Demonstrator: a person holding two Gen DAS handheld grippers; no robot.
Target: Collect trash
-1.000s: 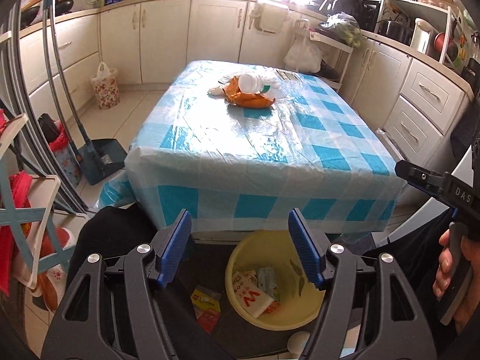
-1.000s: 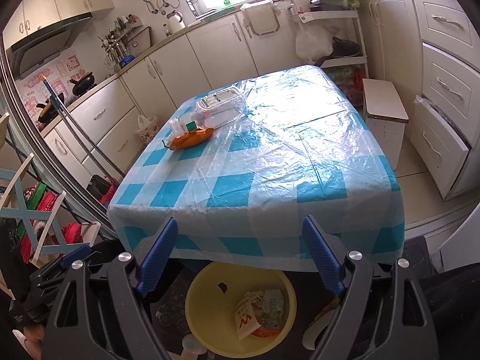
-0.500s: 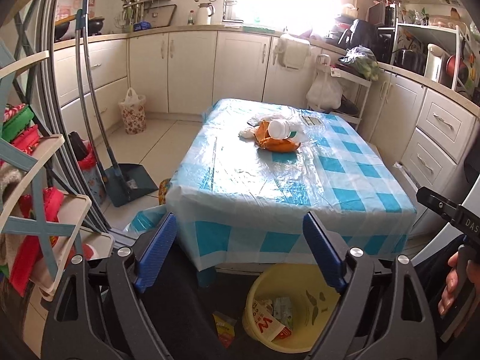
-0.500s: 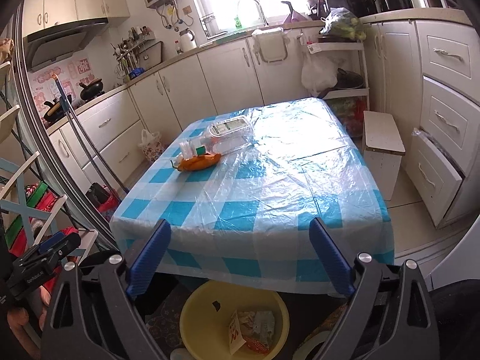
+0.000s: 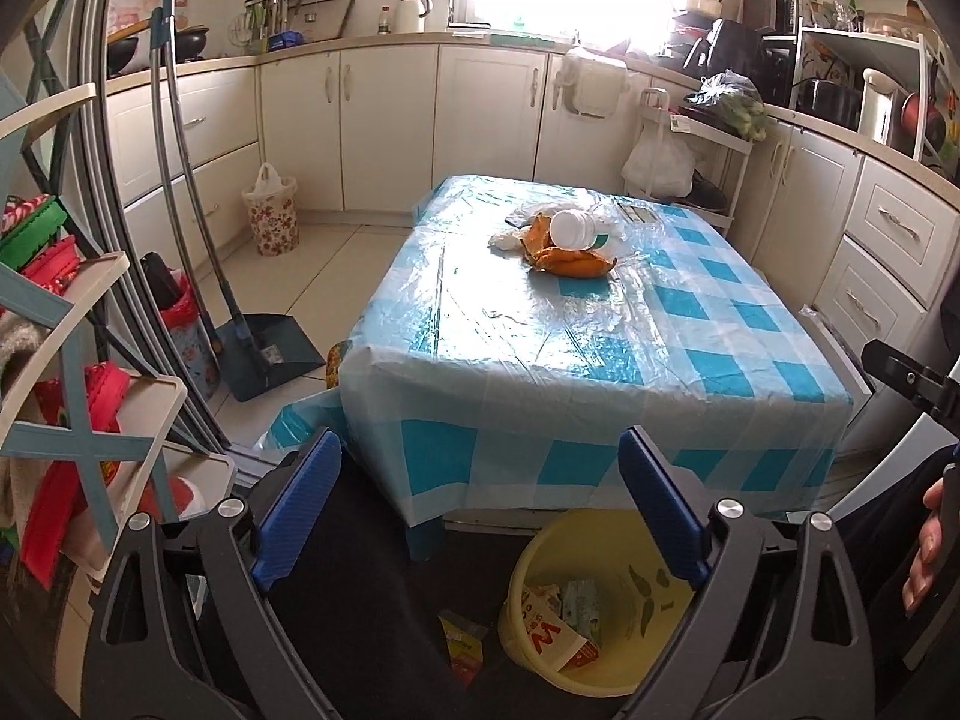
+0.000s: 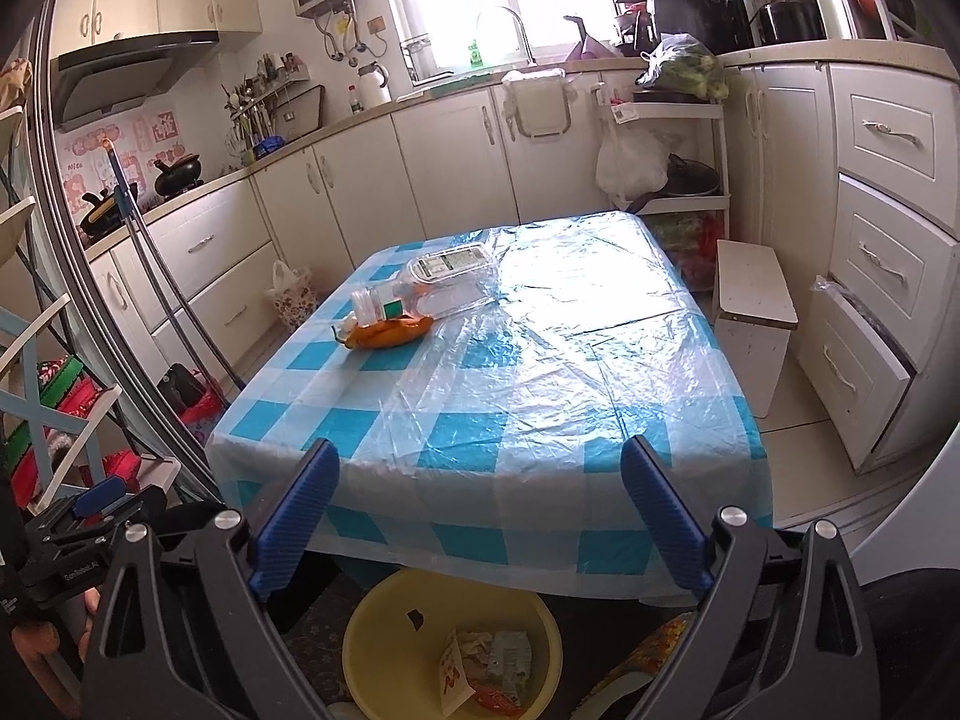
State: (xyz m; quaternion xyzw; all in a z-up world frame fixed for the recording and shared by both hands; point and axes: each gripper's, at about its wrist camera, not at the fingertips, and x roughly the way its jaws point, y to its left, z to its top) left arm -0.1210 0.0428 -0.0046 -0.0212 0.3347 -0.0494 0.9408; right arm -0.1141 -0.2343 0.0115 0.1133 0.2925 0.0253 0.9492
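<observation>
The table (image 6: 540,372) still carries trash at its far end: a clear bottle (image 6: 444,294) and an orange wrapper (image 6: 387,333), touching each other. Below the table's near edge, the yellow bin (image 6: 384,648) already holds some wrappers. The left gripper (image 5: 480,510) is opening with nothing inside; the right gripper (image 6: 480,510) stands wide and empty. I judge the task about half done.

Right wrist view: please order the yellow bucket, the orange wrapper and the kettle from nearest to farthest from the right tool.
1. Yellow bucket: on the floor, just below the tool.
2. Orange wrapper: on the table, far left part.
3. Kettle: on the back counter.
</observation>
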